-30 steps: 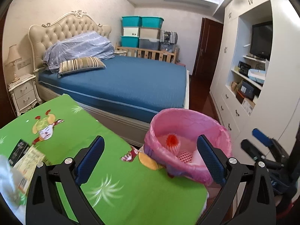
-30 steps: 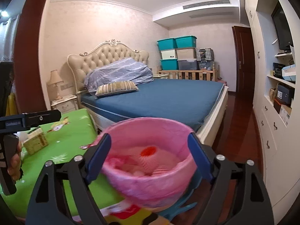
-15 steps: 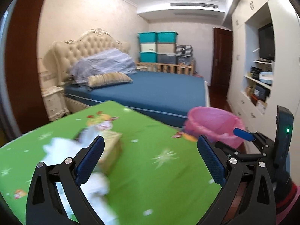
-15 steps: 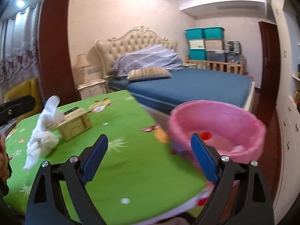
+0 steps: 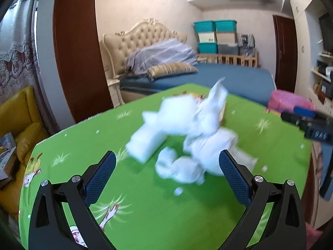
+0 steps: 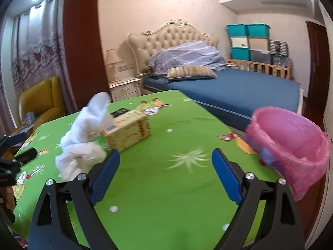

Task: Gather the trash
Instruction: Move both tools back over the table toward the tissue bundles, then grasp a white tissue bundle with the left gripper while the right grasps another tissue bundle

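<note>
A heap of crumpled white tissue lies on the green tablecloth, blurred in the left wrist view. My left gripper stands open just short of the heap, nothing between its fingers. From the right wrist view the same tissue piles up beside a yellow tissue box. My right gripper hangs open and empty over bare cloth. A bin with a pink bag stands off the table's right edge; the pink bin also shows far right in the left view.
Small white scraps dot the cloth. A blue bed lies beyond the table, a yellow armchair to the left by the curtain. The right gripper's tip shows at the left view's right edge.
Both views have swung left from the pink bin toward the table. The tissue heap has come to the middle of the left view; the bin has slid to the right. Both grippers stayed open.
</note>
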{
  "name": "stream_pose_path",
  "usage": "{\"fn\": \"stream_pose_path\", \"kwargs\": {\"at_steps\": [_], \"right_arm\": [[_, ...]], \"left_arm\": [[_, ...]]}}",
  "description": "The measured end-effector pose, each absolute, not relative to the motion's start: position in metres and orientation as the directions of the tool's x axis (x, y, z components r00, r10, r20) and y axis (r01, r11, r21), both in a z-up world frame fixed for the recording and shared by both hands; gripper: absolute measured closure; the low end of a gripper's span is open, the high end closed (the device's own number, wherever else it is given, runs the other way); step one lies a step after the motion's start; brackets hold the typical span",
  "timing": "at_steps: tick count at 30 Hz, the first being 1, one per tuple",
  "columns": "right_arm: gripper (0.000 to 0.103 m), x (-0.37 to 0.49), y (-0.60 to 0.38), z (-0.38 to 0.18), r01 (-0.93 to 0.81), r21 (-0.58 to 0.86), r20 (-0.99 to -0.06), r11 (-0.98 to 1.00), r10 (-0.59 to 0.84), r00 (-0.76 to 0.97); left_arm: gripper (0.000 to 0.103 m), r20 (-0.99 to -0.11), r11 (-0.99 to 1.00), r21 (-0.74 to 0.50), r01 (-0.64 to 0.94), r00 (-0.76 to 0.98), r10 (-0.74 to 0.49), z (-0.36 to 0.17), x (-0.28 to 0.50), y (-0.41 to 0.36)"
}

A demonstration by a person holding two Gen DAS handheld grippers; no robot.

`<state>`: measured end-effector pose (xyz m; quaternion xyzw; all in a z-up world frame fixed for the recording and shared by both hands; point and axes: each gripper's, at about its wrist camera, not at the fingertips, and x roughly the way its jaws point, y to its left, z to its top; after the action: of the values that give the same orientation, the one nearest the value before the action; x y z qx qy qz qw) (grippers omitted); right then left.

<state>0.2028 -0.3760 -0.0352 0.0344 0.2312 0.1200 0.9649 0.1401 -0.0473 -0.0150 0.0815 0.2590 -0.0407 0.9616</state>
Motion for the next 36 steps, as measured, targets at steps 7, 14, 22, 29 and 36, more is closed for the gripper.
{"fn": "stream_pose_path", "kwargs": {"at_steps": [7,14,22,29,36], "right_arm": [[0.016,0.199,-0.334,-0.027,-0.291,0.069,-0.431,0.954,0.291,0.854],[0.016,0.2,-0.32,-0.022,-0.323,0.066,-0.435,0.944,0.319,0.842],[0.016,0.214,-0.301,-0.019,-0.347,0.074,-0.456,0.935,0.342,0.822],[0.016,0.232,-0.271,-0.023,-0.381,0.084,-0.497,0.921,0.37,0.785],[0.016,0.256,-0.235,-0.031,-0.399,0.083,-0.539,0.913,0.378,0.752]], "left_arm": [[0.009,-0.634,0.986,0.116,0.116,0.773,-0.016,-0.039,0.166,-0.034],[0.017,-0.711,0.983,0.113,0.148,0.703,-0.024,-0.06,0.193,-0.05],[0.06,-0.7,0.978,0.096,0.183,0.711,-0.064,-0.06,0.196,-0.056],[0.063,-0.645,0.993,0.077,0.09,0.764,-0.019,-0.049,0.165,-0.025],[0.063,-0.58,0.999,0.039,-0.001,0.814,0.023,-0.037,0.143,0.006]]}}
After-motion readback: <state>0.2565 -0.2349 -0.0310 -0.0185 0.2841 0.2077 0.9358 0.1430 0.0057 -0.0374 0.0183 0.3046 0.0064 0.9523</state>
